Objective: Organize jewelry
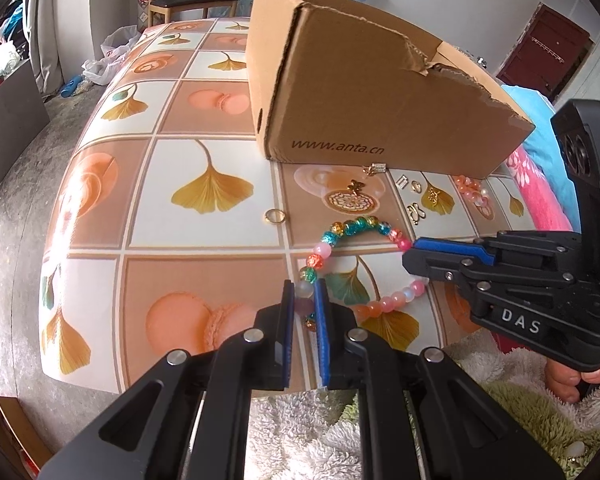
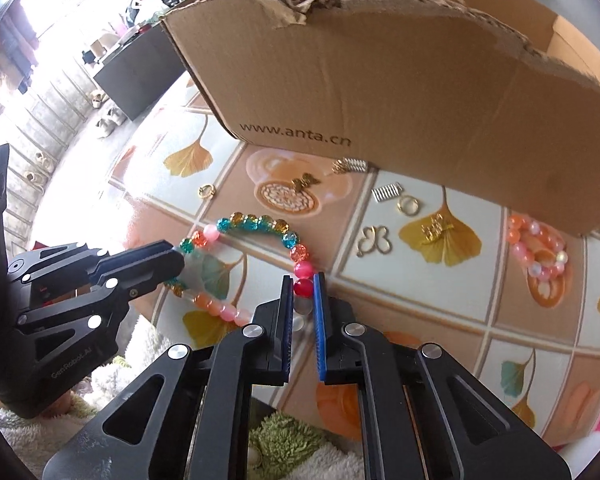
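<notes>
Your left gripper (image 1: 305,300) is clenched on the near-left side of the beaded bracelet (image 1: 352,232), a pale bead pinched between its blue pads. Your right gripper (image 2: 303,292) is clamped on the opposite side of the same loop, with a red bead caught between its pads. The bracelet lies on the patterned tablecloth (image 1: 204,240) near the table's front edge, stretched between your two tools, its teal, gold and orange beads arching away from you. Just beyond it lie small gold pieces: a butterfly-shaped charm (image 2: 374,241), a gold ring (image 2: 407,205), a ridged silver clip (image 2: 386,191) and another ring (image 1: 275,216) off to the left. A second, pink and orange bead bracelet (image 2: 538,250) sits to the right, near the cardboard box (image 1: 364,92), which stands open-topped behind everything.
</notes>
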Demonstrator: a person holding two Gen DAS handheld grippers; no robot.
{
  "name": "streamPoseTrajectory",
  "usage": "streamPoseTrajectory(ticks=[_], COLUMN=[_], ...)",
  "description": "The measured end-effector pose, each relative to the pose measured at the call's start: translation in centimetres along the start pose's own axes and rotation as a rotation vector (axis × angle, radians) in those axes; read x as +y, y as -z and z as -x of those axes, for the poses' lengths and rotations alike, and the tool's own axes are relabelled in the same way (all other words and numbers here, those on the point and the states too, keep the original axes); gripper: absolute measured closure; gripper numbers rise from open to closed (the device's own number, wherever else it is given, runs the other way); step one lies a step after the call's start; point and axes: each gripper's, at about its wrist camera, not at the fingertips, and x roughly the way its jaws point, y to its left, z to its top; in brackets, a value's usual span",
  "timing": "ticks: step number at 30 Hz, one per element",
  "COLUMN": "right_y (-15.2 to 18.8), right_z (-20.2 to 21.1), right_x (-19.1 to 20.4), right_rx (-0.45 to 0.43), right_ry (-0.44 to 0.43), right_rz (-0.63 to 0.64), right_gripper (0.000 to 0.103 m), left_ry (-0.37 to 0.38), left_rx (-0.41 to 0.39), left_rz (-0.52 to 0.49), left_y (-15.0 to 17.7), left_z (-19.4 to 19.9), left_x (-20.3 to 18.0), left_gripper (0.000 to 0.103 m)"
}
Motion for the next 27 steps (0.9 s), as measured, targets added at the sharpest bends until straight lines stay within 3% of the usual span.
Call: streamPoseTrajectory(ticks=[8, 18, 22, 27], right_y=[1.3, 0.8, 0.7, 0.9], right_z=[1.1, 0.9, 0.5, 0.2], right_x=[-1.6, -1.4, -1.1, -1.0], right_rx=[0.019, -0.012, -0.012, -0.018], right_ry=[0.003, 0.041, 0.041, 0.033], right_rz=[-0.072, -0.033, -0.021, -0.023], right_gripper=[0.095, 0.089, 0.089, 0.089], left_ry=[0.043, 0.06, 0.069, 0.071], left_rx=[-0.021, 0.001, 0.018, 0.052], left_rz=[-0.024, 0.0, 0.024, 0.054], left_y=[-0.7, -0.9, -0.7, -0.2], left_z=[-0.8, -0.8, -0.1, 0.3], left_x=[-0.9, -0.4, 0.0, 0.7], left_gripper=[0.093, 0.093, 0.082, 0.08])
